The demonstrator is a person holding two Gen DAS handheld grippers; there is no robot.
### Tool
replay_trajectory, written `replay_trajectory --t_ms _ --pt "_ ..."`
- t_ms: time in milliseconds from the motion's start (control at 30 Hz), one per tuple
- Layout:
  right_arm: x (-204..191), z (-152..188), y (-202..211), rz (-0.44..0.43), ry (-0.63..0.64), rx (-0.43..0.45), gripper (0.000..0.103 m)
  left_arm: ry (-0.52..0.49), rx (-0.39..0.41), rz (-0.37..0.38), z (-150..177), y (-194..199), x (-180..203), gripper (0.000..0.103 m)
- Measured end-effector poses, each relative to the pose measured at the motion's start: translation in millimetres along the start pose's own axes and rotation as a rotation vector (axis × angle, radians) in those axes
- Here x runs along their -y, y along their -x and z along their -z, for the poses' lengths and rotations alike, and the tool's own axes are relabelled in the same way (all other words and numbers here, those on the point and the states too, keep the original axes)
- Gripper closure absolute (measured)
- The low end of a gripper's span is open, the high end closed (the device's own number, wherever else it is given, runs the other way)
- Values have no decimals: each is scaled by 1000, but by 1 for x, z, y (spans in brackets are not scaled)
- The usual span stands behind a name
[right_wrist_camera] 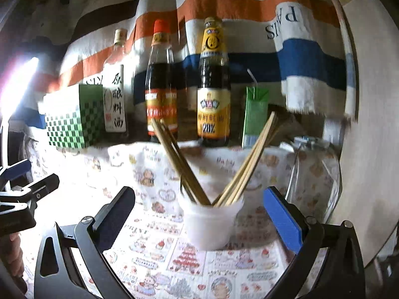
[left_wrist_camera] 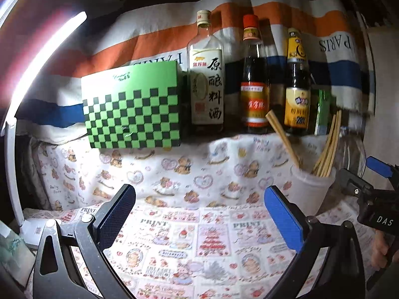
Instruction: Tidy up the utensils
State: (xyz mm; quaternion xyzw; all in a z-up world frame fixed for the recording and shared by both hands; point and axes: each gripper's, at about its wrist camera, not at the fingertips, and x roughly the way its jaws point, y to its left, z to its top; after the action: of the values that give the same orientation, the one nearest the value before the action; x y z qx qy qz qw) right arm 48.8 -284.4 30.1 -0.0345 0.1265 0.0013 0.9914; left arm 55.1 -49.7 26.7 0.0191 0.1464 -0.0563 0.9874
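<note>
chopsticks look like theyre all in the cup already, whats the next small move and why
Probably draw both grippers back a little. The chopsticks stand in the white cup, splayed in two bunches, and no loose ones show on the patterned cloth. The right gripper and left gripper are wide open and hold nothing. Backing off straight should avoid knocking the cup, which sits just ahead of the right gripper.

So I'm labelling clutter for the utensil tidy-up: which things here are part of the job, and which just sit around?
Job:
- chopsticks
- white cup that holds them

Lying about:
- three sauce bottles
- green checkered box
- green carton
- glass jar
- desk lamp
</note>
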Motion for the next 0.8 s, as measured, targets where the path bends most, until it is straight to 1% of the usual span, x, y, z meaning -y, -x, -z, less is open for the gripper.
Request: replay_trajectory --t_ms 67,133,267,433,500,633,700,800 --pt "-2 6 -3 2 13 -18 0 7 -3 -7 6 -1 -3 1" --pt "-2 12 -5 16 16 -20 0 1 -24 6 9 -4 -5 1" --pt "2 15 -9 19 16 -22 0 4 -24 -4 19 -6 -3 1" --pt "2 20 -10 24 23 -16 0 -19 31 -43 22 0 2 1" --pt "0 21 -12 24 40 -30 0 -17 18 -31 21 -2 1 1" --pt "4 22 -12 10 13 -34 0 8 -11 -26 22 -8 -4 1" --pt "5 22 -13 18 6 -43 0 24 -29 -18 22 -12 -7 1" --pt "4 22 -15 34 4 -51 0 38 -46 -39 22 -15 -9 1"
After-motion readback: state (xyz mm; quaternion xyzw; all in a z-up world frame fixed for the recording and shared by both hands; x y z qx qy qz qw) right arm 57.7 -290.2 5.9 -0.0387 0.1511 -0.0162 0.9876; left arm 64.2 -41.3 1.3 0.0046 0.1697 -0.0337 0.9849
